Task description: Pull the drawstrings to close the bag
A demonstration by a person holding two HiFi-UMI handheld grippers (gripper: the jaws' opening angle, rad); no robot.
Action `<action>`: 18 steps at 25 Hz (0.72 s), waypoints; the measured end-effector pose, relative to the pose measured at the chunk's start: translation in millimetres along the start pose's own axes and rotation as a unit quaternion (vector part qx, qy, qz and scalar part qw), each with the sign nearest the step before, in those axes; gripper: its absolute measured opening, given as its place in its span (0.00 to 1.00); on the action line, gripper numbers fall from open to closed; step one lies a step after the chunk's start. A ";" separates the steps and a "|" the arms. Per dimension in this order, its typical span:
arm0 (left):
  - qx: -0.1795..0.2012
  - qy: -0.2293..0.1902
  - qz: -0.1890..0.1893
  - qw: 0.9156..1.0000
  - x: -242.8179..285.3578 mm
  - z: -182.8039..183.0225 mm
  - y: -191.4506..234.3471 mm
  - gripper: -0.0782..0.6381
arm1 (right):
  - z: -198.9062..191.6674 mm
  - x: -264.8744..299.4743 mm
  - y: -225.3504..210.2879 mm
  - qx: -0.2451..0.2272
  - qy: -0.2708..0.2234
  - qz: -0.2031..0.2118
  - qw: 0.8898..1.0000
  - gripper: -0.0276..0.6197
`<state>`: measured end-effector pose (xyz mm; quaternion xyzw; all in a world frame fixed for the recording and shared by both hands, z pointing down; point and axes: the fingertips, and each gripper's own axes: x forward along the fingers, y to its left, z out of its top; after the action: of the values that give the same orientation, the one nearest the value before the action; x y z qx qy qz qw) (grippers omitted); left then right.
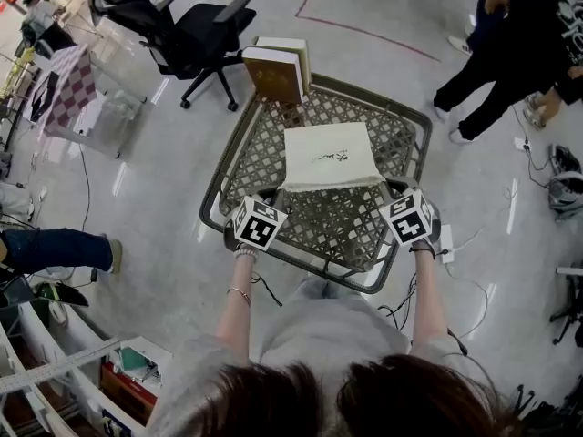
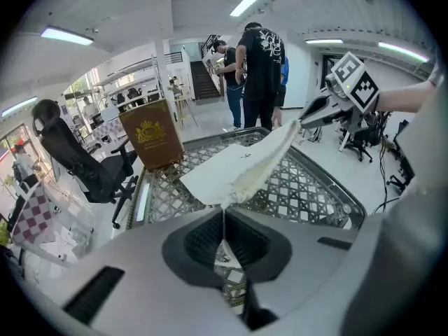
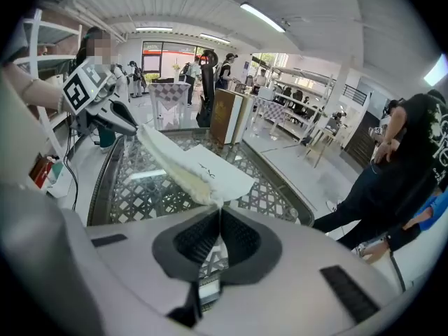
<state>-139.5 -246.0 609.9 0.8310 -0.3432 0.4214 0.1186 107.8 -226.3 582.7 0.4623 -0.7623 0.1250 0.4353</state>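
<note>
Cream cloth bag [image 1: 330, 156] over lattice tabletop [image 1: 337, 230], puckered mouth edge toward person, stretched between both tools. Left tool [image 1: 271, 196] at bag's left mouth corner, jaws closed, pinching left drawstring [image 2: 223, 224]; string runs straight from jaws up into bag corner. Right tool [image 1: 393, 192] at right mouth corner, jaws likewise closed on right drawstring [image 3: 219, 215]. Bag body extends away from the tools toward the brown box [image 1: 271, 73] standing at tabletop's far edge. Black office chair [image 1: 182, 30] on floor beyond.
</note>
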 end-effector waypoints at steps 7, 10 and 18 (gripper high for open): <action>0.014 -0.028 0.026 0.999 -13.4 33.0 20.5 0.15 | 33.2 -11.5 -21.2 -0.005 -0.041 -0.016 0.999 0.08; 0.018 -0.037 0.033 0.999 -19.4 43.9 25.2 0.15 | 42.9 -16.2 -27.8 -0.011 -0.049 -0.023 0.999 0.08; 0.028 -0.064 0.059 0.996 -31.8 82.3 50.1 0.15 | 79.5 -24.7 -53.9 -0.012 -0.082 -0.045 0.996 0.08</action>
<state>-135.2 -307.9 529.6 0.8375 -0.3864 0.3834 0.0478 112.8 -287.9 505.1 0.4998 -0.7751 0.0578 0.3821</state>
